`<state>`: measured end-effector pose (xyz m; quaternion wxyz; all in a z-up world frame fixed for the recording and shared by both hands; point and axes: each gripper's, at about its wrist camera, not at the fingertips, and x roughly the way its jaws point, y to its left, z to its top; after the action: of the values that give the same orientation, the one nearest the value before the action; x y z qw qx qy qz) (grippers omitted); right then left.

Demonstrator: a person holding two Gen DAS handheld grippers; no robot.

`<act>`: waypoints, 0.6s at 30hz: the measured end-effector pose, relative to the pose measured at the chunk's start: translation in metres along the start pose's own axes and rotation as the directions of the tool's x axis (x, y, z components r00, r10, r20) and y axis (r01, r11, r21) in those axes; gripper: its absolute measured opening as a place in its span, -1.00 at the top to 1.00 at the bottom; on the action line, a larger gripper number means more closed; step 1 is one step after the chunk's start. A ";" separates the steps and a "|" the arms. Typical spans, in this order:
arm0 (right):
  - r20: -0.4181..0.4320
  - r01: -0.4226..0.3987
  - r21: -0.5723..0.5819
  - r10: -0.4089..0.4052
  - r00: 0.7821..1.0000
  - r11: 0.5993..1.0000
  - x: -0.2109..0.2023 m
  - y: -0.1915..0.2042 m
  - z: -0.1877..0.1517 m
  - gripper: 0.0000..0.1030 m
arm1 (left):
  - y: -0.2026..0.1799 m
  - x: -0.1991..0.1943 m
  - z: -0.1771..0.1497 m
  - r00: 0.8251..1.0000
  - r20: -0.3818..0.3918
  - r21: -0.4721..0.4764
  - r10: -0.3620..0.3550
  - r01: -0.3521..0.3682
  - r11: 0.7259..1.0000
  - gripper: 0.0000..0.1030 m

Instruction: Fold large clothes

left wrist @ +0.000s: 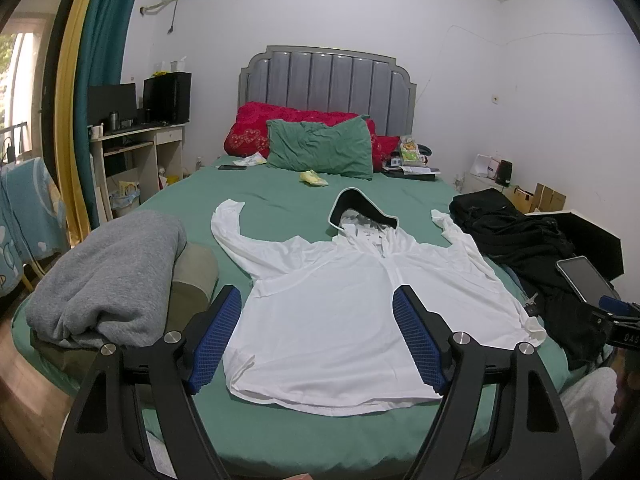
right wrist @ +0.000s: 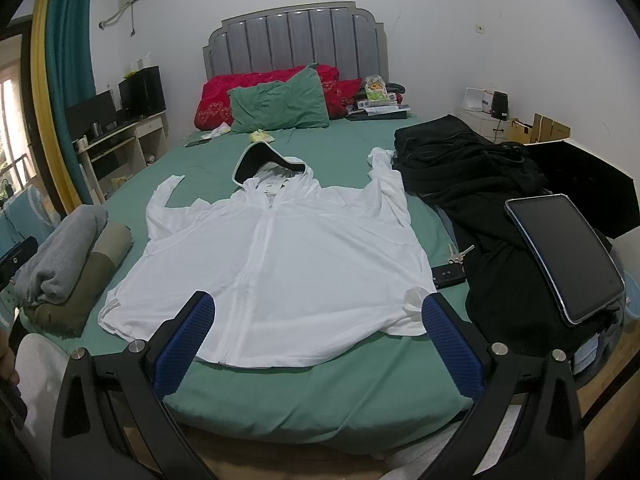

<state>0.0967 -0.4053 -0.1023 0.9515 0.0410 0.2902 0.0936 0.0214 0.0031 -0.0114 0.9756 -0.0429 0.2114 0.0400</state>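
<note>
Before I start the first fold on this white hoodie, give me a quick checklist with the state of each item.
1. Hoodie spread flat, front up: ok.
2. Both sleeves laid out to the sides: ok.
3. Left tongs open and empty: ok.
4. Right tongs open and empty: ok.
5. Keys off the fabric: cannot tell, they lie at its right edge.
6. Gray folded stack apart from the left sleeve: ok.

Tablet [right wrist: 566, 256] atop black clothes [right wrist: 468, 168]; keys [right wrist: 456, 255] (perhaps a fob) beside.
</note>
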 end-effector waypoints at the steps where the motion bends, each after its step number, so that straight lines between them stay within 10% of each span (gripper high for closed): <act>1: 0.000 -0.001 0.000 0.001 1.000 1.000 0.000 0.000 0.000 -0.99 | 0.000 0.000 0.000 1.000 0.001 0.000 0.000 0.000 1.000 -0.57; 18: -0.052 -0.014 0.003 0.014 0.999 1.000 0.041 -0.010 0.003 -0.99 | -0.016 0.047 0.013 0.986 -0.074 0.067 -0.152 0.157 0.985 -0.69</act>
<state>0.1336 -0.4070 -0.1238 0.9429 0.0418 0.3146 0.1009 0.0706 -0.0083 -0.0178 0.9688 -0.0252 0.2422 -0.0451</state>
